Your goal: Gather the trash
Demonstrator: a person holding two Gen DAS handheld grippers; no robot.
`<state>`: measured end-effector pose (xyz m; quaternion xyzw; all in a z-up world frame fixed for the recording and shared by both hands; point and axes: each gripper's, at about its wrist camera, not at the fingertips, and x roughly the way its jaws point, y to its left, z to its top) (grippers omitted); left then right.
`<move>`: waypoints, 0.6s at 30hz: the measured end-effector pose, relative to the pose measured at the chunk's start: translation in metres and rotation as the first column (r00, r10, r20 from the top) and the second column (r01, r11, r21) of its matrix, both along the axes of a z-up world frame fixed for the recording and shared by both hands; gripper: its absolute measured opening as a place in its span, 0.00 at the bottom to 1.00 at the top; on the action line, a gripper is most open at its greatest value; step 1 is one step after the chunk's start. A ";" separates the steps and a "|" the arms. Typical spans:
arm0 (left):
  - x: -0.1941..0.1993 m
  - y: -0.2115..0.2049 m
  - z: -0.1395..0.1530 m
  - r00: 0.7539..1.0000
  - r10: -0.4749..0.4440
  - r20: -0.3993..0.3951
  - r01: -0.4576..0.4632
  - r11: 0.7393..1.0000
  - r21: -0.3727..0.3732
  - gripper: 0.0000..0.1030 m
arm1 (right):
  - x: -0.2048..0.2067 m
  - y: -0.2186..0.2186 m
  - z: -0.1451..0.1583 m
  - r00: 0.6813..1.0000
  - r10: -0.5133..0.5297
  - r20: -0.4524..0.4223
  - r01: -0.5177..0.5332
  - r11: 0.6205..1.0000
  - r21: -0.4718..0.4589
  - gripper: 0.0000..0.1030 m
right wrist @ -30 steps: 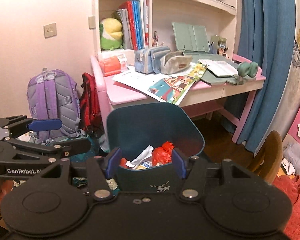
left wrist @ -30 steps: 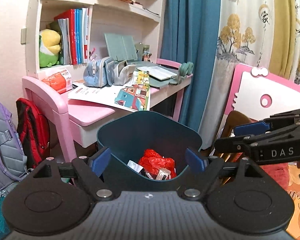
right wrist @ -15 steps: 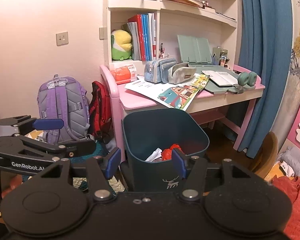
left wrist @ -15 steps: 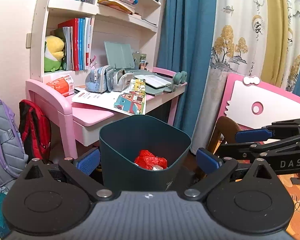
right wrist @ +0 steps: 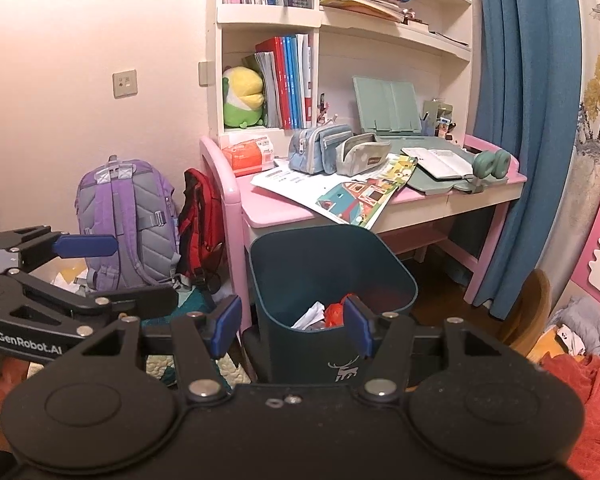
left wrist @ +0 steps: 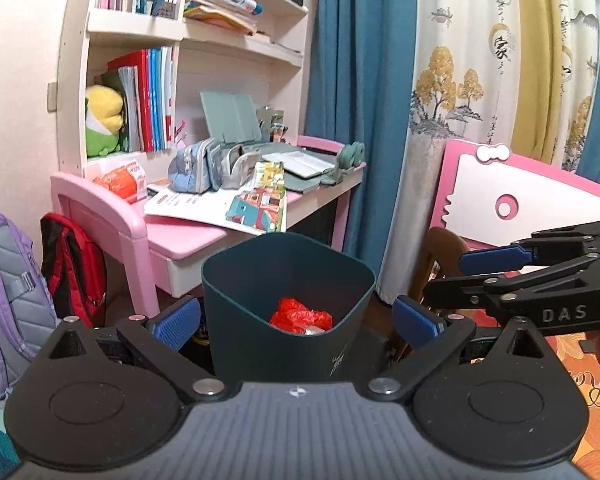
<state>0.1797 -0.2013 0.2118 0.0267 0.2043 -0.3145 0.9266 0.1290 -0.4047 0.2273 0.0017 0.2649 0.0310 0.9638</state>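
Note:
A dark teal bin (left wrist: 260, 280) stands on the floor in front of the pink desk. Crumpled red wrapping (left wrist: 300, 316) lies in it, and the right wrist view also shows white paper (right wrist: 311, 315) beside the red scrap (right wrist: 334, 314) in the bin (right wrist: 332, 264). My left gripper (left wrist: 296, 322) is open wide, its blue pads standing on either side of the bin in the picture but short of it, with nothing held. My right gripper (right wrist: 291, 328) is open and empty too, just before the bin's near rim. Each gripper shows in the other's view: right (left wrist: 460, 276), left (right wrist: 128, 270).
The pink desk (right wrist: 260, 216) carries papers, pencil cases and an open book. A purple backpack (right wrist: 128, 216) and a red bag (right wrist: 200, 220) lean at its left, with crumpled paper (right wrist: 64, 280) on the floor there. Blue curtain (right wrist: 520, 120), a wooden chair (right wrist: 528, 304) and orange cloth (right wrist: 580, 392) are at right.
Both grippers have drawn back and up from the bin, so it now looks smaller and farther. The left jaws have spread wider; the right jaws are unchanged.

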 end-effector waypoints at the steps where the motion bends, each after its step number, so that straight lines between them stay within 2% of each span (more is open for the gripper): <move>1: -0.001 0.000 0.002 1.000 -0.003 0.006 0.003 1.000 -0.002 1.00 | 0.000 -0.001 0.001 1.000 -0.004 0.001 0.004 1.000 -0.001 0.54; 18: -0.015 -0.006 0.021 0.999 -0.029 0.035 0.028 1.000 0.007 1.00 | -0.016 -0.003 0.010 1.000 -0.017 0.015 0.017 1.000 -0.003 0.54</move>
